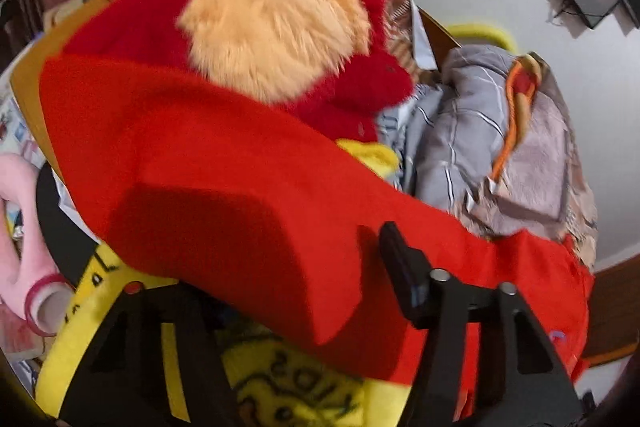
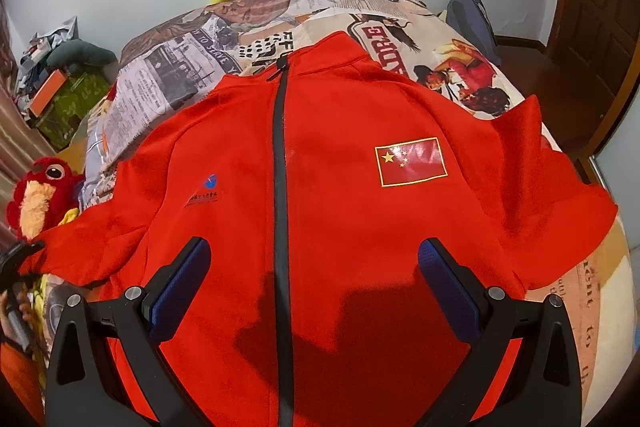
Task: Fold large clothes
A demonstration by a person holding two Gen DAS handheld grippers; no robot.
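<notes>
Under and beyond both tongs, a bed cover (image 2: pixel 180 67) printed with newspaper pictures and lettering.

Spread flat on it, front side up, collar at the far end from the right tongs (image 2: pixel 316 247): a red jacket (image 2: pixel 340 107), filling nearly the whole space below and ahead of those tongs. Right tongs spread wide, gripping nothing, hovering over the lower front of the jacket.

Across the left tongs (image 1: pixel 260 259), the jacket's sleeve (image 1: pixel 240 187), its cuff end folded and lying between the two fingers. Only one finger (image 1: pixel 400 267) in view, just beside the fold; the other hidden under the cloth. Cannot tell whether pinching the sleeve or merely standing around it.

Beyond the left tongs, past the sleeve, a red plush parrot (image 1: pixel 272 19) with a pale furry belly. Off to the right of it, a bundled grey checked quilt (image 1: pixel 460 131).

Below the left tongs, under the sleeve, yellow cloth (image 1: pixel 288 387) with black print.

Running straight away between the right tongs' fingers up to the collar, a dark zipper (image 2: pixel 280 147), closed.

Ahead of the right finger, a red flag patch (image 2: pixel 411 161) with yellow stars on the chest.

Ahead of the left finger, a small blue logo (image 2: pixel 208 187) with tiny lettering beneath.
</notes>
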